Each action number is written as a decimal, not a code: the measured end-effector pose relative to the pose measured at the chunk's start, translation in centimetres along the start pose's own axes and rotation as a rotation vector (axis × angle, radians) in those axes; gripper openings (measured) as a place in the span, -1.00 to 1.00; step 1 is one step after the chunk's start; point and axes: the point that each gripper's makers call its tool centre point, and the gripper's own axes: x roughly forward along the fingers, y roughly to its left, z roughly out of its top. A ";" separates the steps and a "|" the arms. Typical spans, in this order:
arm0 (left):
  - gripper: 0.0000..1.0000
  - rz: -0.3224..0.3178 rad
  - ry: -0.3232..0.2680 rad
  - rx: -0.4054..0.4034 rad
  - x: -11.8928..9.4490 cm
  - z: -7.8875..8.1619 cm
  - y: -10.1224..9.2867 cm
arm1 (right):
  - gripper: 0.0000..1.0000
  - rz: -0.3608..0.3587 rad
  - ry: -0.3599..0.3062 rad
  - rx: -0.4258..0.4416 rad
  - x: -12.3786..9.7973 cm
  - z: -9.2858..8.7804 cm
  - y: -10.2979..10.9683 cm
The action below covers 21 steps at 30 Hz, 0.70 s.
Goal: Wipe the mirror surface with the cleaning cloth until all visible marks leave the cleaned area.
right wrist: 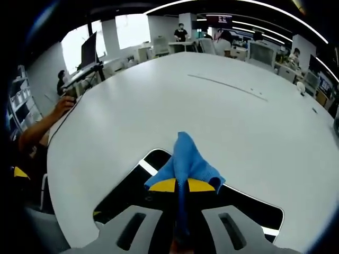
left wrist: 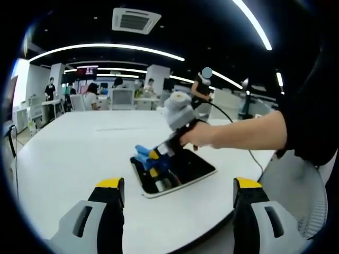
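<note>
A flat rectangular mirror [left wrist: 180,170] with a white edge lies on the white table [left wrist: 79,153]; its dark glass shows again in the right gripper view as the mirror [right wrist: 127,185]. My right gripper [right wrist: 182,186] is shut on a blue cleaning cloth [right wrist: 186,161], which sticks out past the yellow tips over the mirror. In the left gripper view that right gripper [left wrist: 153,159], held by a hand, presses the blue cloth [left wrist: 143,153] on the mirror's left part. My left gripper [left wrist: 175,186] hovers open near the table's edge, short of the mirror, with nothing between its fingers.
The large white table [right wrist: 212,111] stretches far beyond the mirror. A person's arm [right wrist: 39,127] rests at its left edge. Desks, chairs and several people stand in the background. A cable [left wrist: 233,127] trails across the table behind the hand.
</note>
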 end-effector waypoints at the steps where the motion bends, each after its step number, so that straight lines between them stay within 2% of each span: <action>1: 0.68 0.000 0.000 0.000 0.0 0.0 0.0 | -0.99 0.000 0.001 0.000 0.0 0.0 0.0; 12: 0.67 0.000 -0.002 -0.001 0.0 0.0 0.0 | -1.00 -0.008 0.003 -0.008 0.1 0.0 -0.8; 21: 0.67 0.000 -0.004 -0.002 -0.1 0.0 0.0 | -0.99 -0.013 -0.012 -0.053 -0.1 -0.2 -1.0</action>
